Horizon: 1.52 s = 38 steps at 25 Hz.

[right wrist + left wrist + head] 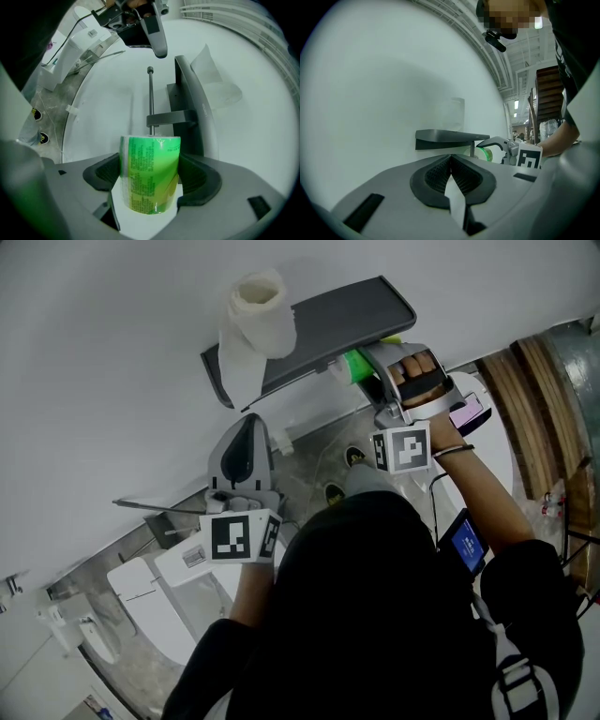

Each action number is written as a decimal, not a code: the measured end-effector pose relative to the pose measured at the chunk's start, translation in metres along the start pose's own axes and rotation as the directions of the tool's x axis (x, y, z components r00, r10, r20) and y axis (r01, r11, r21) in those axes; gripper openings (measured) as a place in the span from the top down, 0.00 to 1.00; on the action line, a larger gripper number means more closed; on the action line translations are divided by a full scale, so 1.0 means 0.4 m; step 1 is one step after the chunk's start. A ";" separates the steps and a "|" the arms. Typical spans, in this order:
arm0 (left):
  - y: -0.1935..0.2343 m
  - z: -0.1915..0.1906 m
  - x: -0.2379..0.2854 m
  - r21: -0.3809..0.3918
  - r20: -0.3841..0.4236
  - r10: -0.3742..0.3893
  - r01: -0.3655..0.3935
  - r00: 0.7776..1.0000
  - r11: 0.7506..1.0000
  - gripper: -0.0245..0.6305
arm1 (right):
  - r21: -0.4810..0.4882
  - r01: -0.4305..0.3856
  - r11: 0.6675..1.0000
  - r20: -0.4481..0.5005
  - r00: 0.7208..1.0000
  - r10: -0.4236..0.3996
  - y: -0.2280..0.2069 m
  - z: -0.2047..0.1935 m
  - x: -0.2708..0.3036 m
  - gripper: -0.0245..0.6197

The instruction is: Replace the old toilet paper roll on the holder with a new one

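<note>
Fitting stage: the old roll [258,307] stands on the left end of the holder cover [347,313], and the spindle [150,96] is bare. The new roll is judged not yet mounted.
New roll [150,180]: green-wrapped, just under the cover's right end.
Right claw [149,159]: pinching the new roll across its sides.
Left claw [451,161]: pressed together, nothing held, below the cover's left end.
Next move: line the roll's core up with the spindle and slide it on. The wrap may need removing first.
Right gripper view only: spindle and bracket under the cover.
Head view only: old roll's loose tail hanging over the cover's edge.
</note>
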<state>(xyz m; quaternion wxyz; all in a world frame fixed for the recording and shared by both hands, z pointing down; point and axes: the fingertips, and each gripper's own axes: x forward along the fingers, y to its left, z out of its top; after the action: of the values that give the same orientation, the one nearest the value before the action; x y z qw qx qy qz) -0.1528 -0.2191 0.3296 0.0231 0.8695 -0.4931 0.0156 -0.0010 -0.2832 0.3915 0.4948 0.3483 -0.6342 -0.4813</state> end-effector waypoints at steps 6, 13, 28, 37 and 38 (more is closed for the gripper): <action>-0.005 0.000 -0.007 -0.006 0.002 0.000 0.000 1.000 1.000 0.93 | -0.005 -0.011 1.000 0.015 1.000 0.011 0.003 0.040 0.001 0.39; -0.010 0.001 -0.012 0.000 -0.001 -0.003 0.003 1.000 1.000 0.93 | 0.024 -0.046 0.999 0.001 0.999 0.046 0.006 0.046 0.000 0.39; -0.045 0.011 0.003 0.009 0.008 -0.042 0.042 0.999 0.999 0.93 | 0.240 -0.150 0.959 0.120 0.985 0.124 -0.038 0.064 -0.103 0.39; -0.066 0.022 0.018 0.002 0.007 -0.063 0.063 0.998 0.998 0.93 | 0.571 -0.200 0.796 0.356 0.934 -0.020 -0.226 0.122 -0.241 0.41; -0.068 0.024 0.018 0.004 0.008 -0.064 0.064 0.998 0.998 0.93 | 0.614 -0.211 0.761 0.382 0.923 -0.051 -0.254 0.121 -0.258 0.42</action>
<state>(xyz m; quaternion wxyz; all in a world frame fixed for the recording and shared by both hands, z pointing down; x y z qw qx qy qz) -0.1256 -0.2120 0.3196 0.0200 0.8851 -0.4649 0.0123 -0.0235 -0.2056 0.2619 0.2345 0.3699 -0.8576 -0.2697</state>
